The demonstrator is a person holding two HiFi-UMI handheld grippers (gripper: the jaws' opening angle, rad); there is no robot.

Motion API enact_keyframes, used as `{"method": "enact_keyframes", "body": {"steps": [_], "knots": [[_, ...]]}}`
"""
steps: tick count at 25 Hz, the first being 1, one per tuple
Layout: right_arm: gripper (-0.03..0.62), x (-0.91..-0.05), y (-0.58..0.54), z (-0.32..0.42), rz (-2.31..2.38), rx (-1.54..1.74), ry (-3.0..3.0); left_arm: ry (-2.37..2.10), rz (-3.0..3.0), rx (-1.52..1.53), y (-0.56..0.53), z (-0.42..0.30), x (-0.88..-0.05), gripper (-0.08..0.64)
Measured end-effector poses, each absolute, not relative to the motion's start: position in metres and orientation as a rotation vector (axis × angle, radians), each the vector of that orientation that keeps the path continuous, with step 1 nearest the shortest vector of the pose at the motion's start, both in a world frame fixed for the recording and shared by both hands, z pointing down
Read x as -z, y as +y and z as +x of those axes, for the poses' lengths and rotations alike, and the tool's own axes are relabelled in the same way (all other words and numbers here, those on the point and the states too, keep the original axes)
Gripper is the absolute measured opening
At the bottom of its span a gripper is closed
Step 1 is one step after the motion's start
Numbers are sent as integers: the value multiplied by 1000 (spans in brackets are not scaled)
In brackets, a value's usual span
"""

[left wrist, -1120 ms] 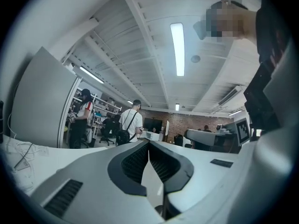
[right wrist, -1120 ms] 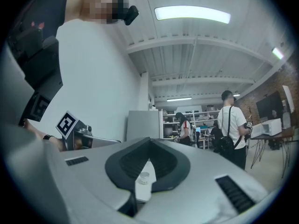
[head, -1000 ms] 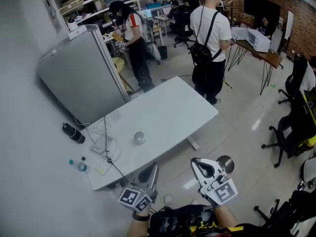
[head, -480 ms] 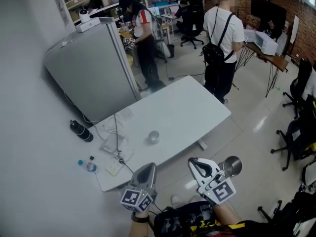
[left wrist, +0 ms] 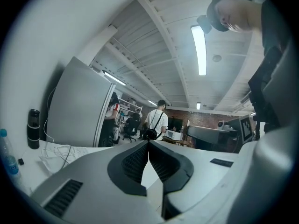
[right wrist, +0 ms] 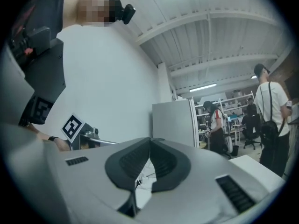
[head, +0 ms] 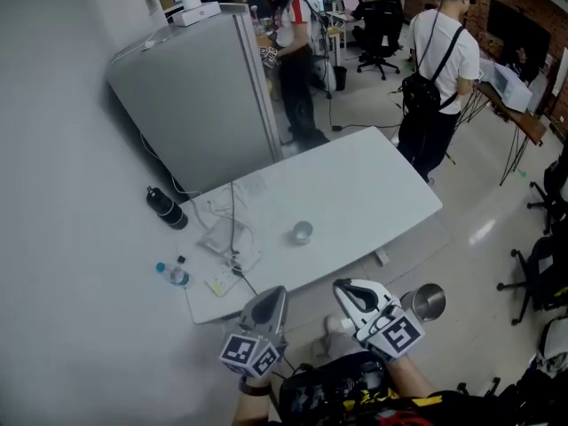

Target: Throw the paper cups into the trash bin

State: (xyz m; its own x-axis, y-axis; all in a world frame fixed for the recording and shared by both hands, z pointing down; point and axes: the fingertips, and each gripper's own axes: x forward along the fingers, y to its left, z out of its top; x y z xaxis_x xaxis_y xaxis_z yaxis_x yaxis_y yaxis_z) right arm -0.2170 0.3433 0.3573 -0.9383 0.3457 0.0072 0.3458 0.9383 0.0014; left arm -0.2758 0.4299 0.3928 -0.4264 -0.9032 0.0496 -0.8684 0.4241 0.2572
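One cup [head: 302, 232] is standing upright on the white table [head: 373, 185], mouth up. We can't tell if anything's in it. The bin [head: 428, 302] is sitting on the floor off the table's near edge with its top open, and its inside is too small to read.

We're holding both grippers low in front of the table's near edge, pointing level toward it. The left gripper [head: 269, 298] is clenched, jaws together with nothing between them. The right gripper [head: 348, 291] is also clenched tight and empty.

The cup is sitting at 1 o'clock from the left gripper and 11 o'clock from the right, well apart from both. The bin is sitting at 3 o'clock of the right gripper, near it.

At 9 o'clock of the cup, cables [head: 229, 233] are lying tangled on the table's left end. A water bottle [head: 175, 274] and a dark bottle [head: 167, 209] are sitting by the wall just off that end. A grey cabinet [head: 195, 105] is standing at 11 o'clock beyond the table. A person with a backpack [head: 439, 78] and another person [head: 295, 60] are standing past the far edge.
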Motion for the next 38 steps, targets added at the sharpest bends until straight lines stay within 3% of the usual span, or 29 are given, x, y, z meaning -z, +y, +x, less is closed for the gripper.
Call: {"method": "enact_keyframes", "body": {"steps": [27, 38], "knots": [[8, -382, 259, -350, -815, -4, -2998, -2612, 1297, 245, 351, -393, -395, 2], [8, -407, 273, -387, -823, 56, -2914, -2707, 1365, 307, 381, -416, -381, 0]]}}
